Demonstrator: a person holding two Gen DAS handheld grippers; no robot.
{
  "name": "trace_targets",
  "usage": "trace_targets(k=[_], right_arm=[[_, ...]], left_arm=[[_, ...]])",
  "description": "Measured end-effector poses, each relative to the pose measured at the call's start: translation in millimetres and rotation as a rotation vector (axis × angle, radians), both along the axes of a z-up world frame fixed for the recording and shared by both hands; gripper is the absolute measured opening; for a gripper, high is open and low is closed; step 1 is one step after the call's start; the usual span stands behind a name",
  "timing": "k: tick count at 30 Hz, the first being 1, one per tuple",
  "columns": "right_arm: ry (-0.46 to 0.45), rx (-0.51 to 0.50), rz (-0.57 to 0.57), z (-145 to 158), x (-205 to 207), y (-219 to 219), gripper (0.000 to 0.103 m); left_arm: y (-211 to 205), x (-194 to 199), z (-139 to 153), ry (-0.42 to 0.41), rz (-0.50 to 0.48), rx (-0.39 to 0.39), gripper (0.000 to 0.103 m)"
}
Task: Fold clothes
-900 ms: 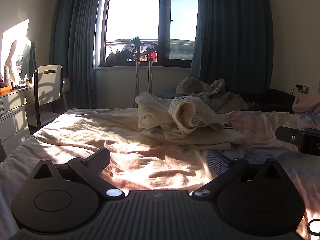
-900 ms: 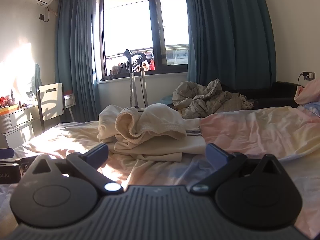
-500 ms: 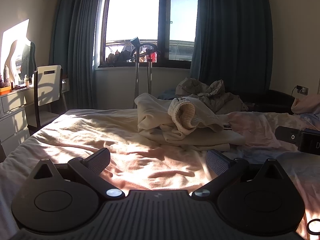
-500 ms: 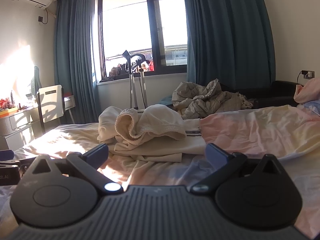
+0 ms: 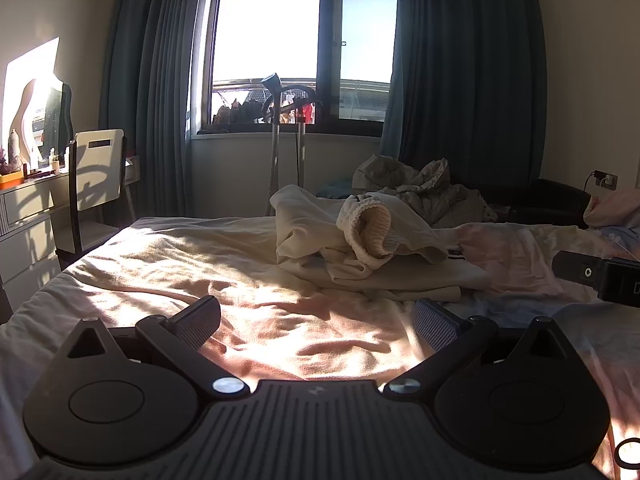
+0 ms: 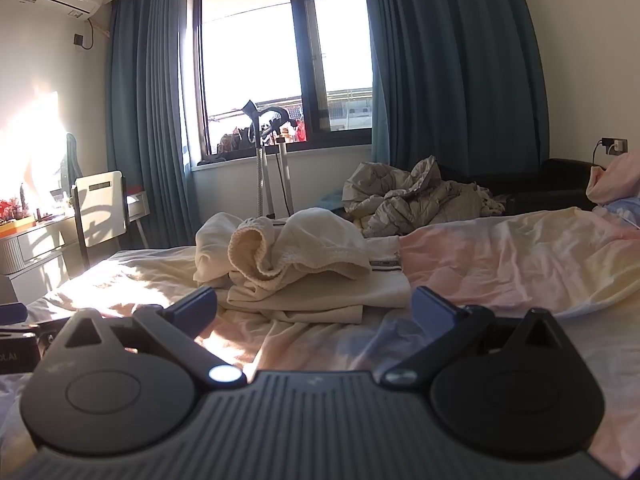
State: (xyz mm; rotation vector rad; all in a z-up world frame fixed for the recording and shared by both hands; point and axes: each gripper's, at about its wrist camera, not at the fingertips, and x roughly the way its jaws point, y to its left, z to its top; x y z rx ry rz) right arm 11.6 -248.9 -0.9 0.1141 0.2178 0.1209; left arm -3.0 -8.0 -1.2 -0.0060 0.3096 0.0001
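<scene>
A pile of cream clothes [image 5: 360, 248] lies crumpled on the bed, with a ribbed cuff turned up on top; it also shows in the right wrist view [image 6: 304, 264]. My left gripper [image 5: 316, 320] is open and empty, low over the sheet, a short way in front of the pile. My right gripper [image 6: 314, 308] is open and empty, also just short of the pile. The right gripper's body [image 5: 600, 276] shows at the right edge of the left wrist view.
The bed [image 5: 160, 264] has a rumpled cream and pink sheet. A grey crumpled duvet [image 6: 416, 200] lies behind the pile. A chair [image 5: 96, 176] and desk stand left. A garment steamer pole [image 5: 276, 148], a window and blue curtains are behind the bed.
Both grippers have barely moved; the views shifted very slightly. The clothes pile lies as before.
</scene>
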Motion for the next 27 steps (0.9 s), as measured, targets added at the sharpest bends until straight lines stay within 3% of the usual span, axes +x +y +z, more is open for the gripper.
trace_targets(k=[27], right_arm=[[-0.006, 0.002, 0.004, 0.1, 0.3, -0.1, 0.103]], left_arm=[[0.7, -0.5, 0.1, 0.006, 0.002, -0.003, 0.103]])
